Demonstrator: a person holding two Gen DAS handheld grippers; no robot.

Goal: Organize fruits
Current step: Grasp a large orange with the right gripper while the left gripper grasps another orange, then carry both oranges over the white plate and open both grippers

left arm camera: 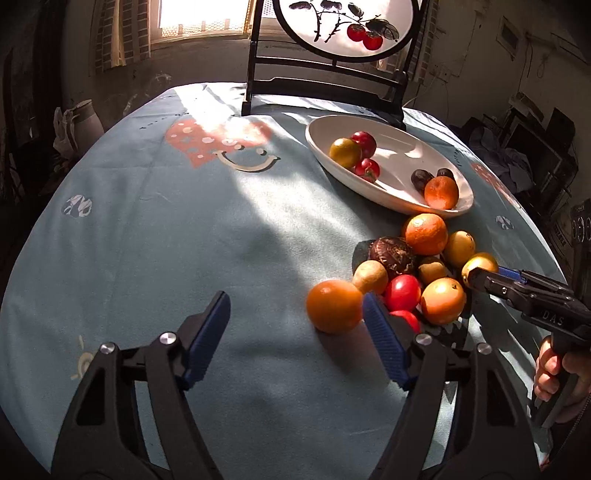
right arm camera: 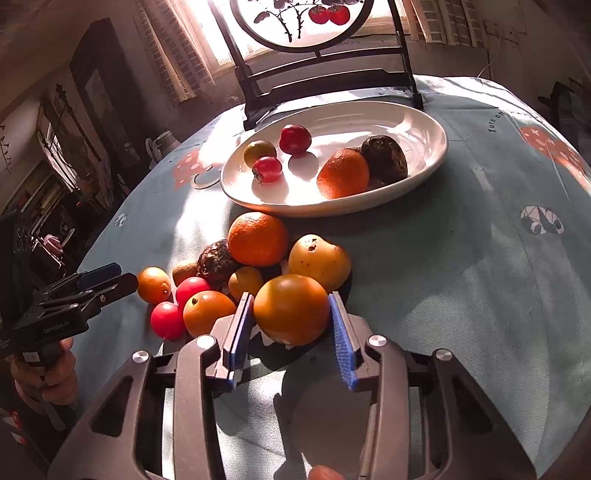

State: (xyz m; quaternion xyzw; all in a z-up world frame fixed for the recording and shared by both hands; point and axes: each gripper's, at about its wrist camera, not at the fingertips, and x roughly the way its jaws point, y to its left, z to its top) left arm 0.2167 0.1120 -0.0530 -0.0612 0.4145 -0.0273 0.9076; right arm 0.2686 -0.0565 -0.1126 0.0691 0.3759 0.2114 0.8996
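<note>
A white oval plate [left arm camera: 458, 184] [right arm camera: 424, 122] at the back holds an orange [right arm camera: 342, 173], red and yellowish small fruits and dark fruits. In front of it lies a pile of loose fruit [left arm camera: 413, 266] [right arm camera: 255, 266] on the blue cloth. My left gripper [left arm camera: 295, 314] is open; an orange [left arm camera: 334, 305] lies just ahead between its fingertips, close to the right finger. My right gripper [right arm camera: 291, 314] has its blue pads against both sides of an orange-brown persimmon [right arm camera: 291, 308] at the pile's near edge. It shows in the left wrist view [left arm camera: 476, 275] at the pile's right side.
A dark wooden stand with a round painted screen [left arm camera: 343, 26] [right arm camera: 303, 22] stands behind the plate. The round table's edge curves away on both sides. A bare cloth area [left arm camera: 166, 229] lies left of the pile.
</note>
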